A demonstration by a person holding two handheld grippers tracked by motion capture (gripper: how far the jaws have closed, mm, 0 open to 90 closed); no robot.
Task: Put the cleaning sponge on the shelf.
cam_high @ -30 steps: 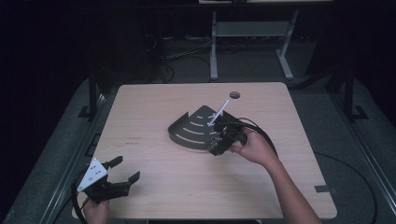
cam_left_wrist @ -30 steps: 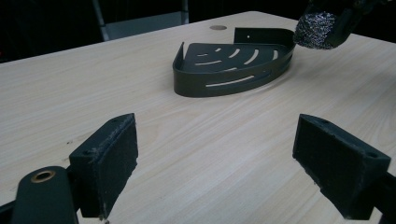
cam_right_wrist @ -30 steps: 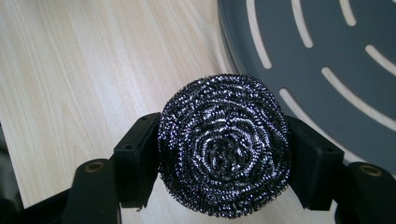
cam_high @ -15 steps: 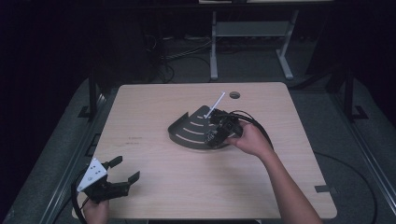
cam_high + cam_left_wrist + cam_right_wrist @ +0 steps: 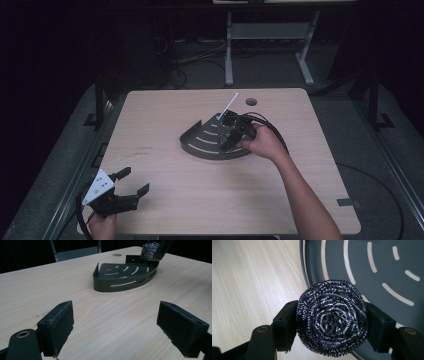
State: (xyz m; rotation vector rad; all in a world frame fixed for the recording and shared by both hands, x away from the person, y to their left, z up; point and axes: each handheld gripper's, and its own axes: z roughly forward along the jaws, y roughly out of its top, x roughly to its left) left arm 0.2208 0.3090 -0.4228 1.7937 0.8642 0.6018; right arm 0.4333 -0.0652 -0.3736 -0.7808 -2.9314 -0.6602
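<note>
While the right gripper clamps the steel scourer over the slotted corner tray, release into the tray appears next; the left gripper rests spread and empty on the worktop.

This looks like a lab or test room kept dark; a lone pale wooden table stands on grey carpet, with loose cables on the floor behind it. A metal-legged bench frame stands in the shadows beyond.
</note>
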